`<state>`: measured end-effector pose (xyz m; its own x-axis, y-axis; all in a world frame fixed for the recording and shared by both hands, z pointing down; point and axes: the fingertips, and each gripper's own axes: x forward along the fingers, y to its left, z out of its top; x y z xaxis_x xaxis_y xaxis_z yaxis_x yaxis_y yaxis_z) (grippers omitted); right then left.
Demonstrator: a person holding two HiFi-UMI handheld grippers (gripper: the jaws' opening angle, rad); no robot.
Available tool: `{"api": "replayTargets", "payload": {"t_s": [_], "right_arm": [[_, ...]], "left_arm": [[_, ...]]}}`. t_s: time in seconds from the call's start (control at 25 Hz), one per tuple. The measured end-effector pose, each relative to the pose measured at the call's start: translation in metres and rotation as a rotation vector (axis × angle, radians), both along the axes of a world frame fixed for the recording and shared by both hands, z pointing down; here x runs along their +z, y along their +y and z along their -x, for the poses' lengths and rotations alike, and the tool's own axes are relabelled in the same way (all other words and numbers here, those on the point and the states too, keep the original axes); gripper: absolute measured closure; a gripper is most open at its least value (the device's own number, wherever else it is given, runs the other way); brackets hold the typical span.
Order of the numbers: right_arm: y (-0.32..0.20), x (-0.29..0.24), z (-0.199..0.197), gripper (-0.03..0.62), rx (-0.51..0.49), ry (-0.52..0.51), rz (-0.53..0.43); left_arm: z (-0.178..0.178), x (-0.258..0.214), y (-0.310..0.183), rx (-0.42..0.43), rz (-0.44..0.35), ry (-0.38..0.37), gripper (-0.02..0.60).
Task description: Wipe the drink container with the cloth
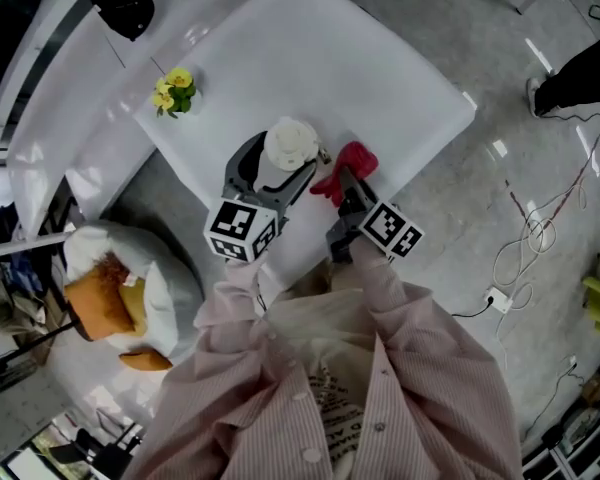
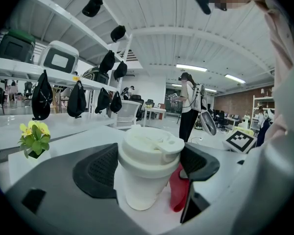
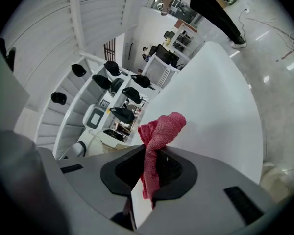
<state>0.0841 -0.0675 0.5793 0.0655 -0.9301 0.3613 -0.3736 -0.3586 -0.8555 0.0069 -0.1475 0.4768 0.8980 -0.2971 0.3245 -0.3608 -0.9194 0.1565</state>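
While the left hand-held gripper (image 2: pixel 147 166) grips the cup (image 1: pixel 291 145), cloth (image 1: pixel 349 161) hangs beside.

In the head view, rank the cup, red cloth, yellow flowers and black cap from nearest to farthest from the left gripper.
1. Cup, between the left gripper's jaws.
2. Red cloth, just right.
3. Yellow flowers, back left.
4. Black cap, far back left.

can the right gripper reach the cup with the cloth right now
Probably yes: the right gripper, shut on the red cloth, is close beside the white cup. The left gripper holds the cup, and its near jaw partly blocks that side; the top and front are free.
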Motion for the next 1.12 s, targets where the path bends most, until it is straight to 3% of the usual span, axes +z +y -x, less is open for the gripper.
{"api": "replayTargets", "payload": {"t_s": [0.16, 0.56, 1.12], "right_arm": [[-0.004, -0.020, -0.010, 0.554, -0.093, 0.088, -0.014], [-0.049, -0.079, -0.027, 0.554, -0.435, 0.309, -0.097], [-0.104, -0.117, 0.003, 0.554, -0.908, 0.313, -0.222]], "left_arm": [[0.001, 0.000, 0.000, -0.001, 0.003, -0.005, 0.199], [0.000, 0.000, 0.000, -0.007, 0.024, -0.023, 0.199], [0.000, 0.002, -0.001, -0.009, 0.033, -0.051, 0.199]]}}
